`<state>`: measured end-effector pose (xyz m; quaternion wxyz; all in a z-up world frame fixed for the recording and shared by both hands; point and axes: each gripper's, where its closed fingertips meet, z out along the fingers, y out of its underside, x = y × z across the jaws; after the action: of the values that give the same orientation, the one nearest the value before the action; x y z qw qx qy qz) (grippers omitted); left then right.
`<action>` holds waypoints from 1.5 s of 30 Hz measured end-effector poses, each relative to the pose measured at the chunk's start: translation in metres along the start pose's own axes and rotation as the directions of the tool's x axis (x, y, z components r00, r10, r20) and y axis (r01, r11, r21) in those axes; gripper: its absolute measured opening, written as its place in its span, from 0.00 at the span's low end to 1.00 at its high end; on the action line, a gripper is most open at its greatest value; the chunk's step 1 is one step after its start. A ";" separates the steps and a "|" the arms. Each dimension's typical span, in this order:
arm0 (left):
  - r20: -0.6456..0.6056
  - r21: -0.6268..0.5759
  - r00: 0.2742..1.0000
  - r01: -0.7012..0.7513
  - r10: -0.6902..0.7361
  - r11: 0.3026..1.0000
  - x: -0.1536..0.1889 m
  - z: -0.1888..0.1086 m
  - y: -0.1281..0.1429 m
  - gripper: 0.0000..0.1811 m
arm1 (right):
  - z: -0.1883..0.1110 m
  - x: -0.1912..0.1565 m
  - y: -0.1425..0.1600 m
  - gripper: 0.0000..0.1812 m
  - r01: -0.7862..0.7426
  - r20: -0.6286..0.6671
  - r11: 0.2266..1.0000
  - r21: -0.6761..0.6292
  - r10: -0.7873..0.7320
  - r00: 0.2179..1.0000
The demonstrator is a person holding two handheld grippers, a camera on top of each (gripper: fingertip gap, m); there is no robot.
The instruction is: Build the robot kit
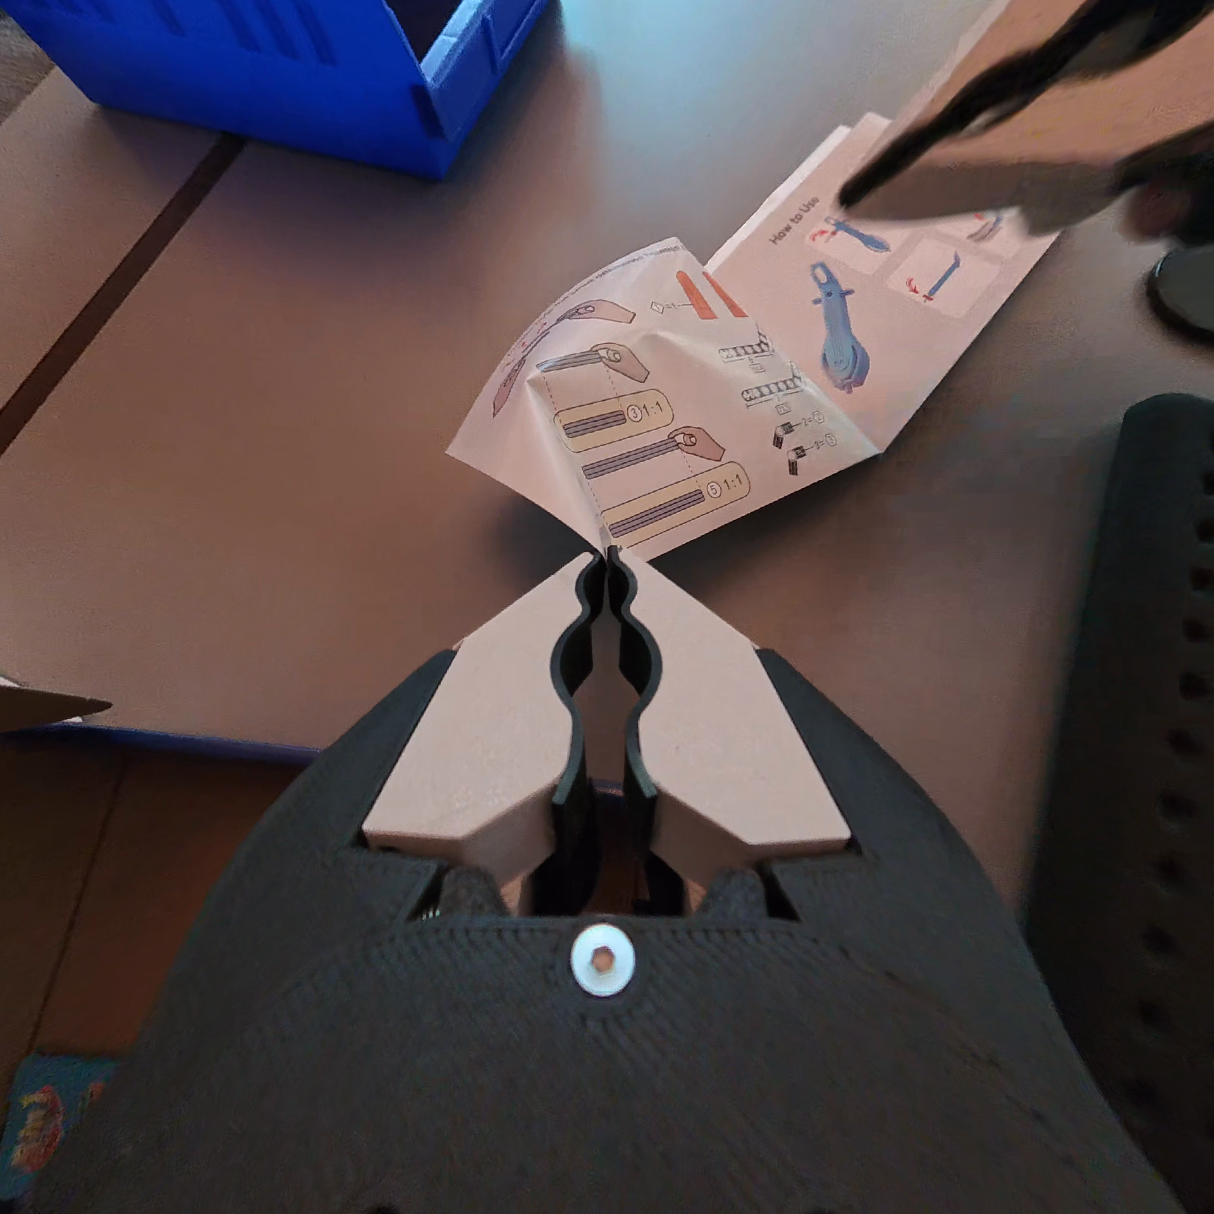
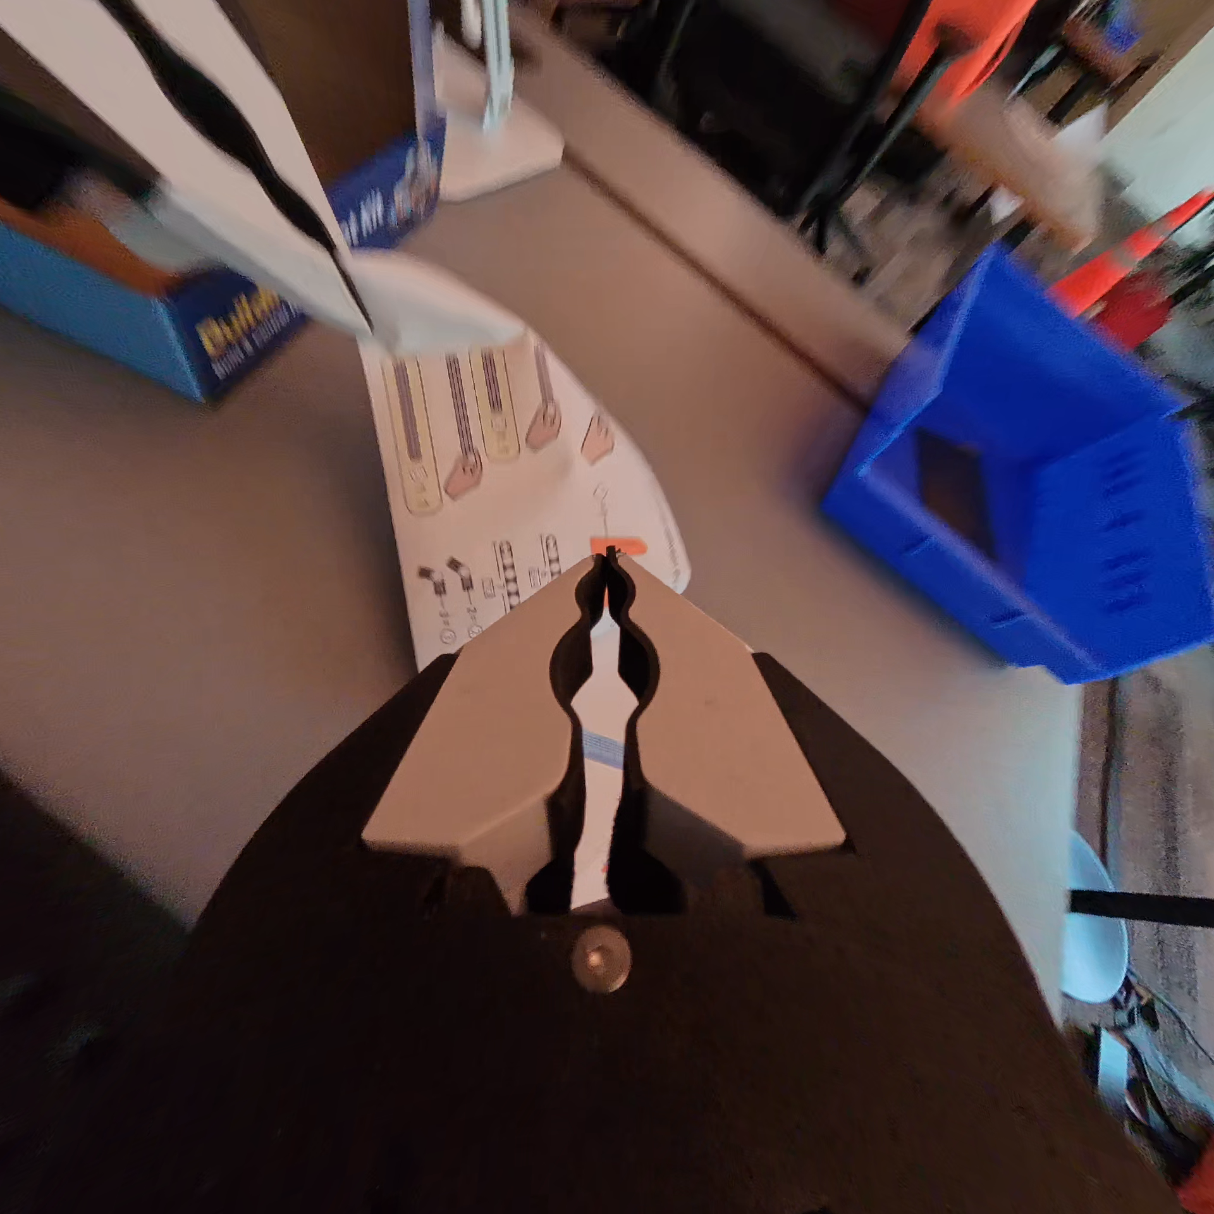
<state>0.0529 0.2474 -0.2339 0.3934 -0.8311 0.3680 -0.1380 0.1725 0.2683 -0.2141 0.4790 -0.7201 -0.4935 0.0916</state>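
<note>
A white printed instruction sheet with drawings lies partly on the brown table. My left gripper is shut on its near corner and lifts that corner, so the paper creases upward. The right wrist view shows this gripper at upper left, pinching the sheet. My right gripper is shut and hovers over the sheet's far part near an orange mark. I see nothing between its pads. It shows blurred at the upper right of the left wrist view.
A blue plastic bin stands at the back of the table and also shows in the right wrist view. A blue cardboard box and a white stand base are nearby. A black perforated chair back is at the right. There is about 12 centimeters between the tips of the two grippers.
</note>
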 end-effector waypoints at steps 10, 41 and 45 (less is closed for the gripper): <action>0.195 0.087 0.970 -0.165 0.146 0.982 -0.012 -0.021 -0.029 0.06 | 0.069 -0.032 0.056 0.00 0.032 0.271 0.969 -0.247 0.038 0.962; -0.021 -0.100 0.889 -0.456 0.457 0.884 0.107 0.099 -0.011 0.00 | 0.076 0.006 0.055 0.00 0.034 0.282 0.970 -0.241 0.037 0.959; -0.060 -0.107 0.916 -0.402 0.398 0.909 0.106 0.102 -0.005 0.00 | 0.079 0.001 0.050 0.00 0.028 0.299 0.974 -0.224 0.041 0.953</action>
<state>0.1813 0.2298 -0.3030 0.3571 -0.7572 0.5448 -0.0480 0.1563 0.3141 -0.2946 0.3130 -0.7490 -0.5657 0.1452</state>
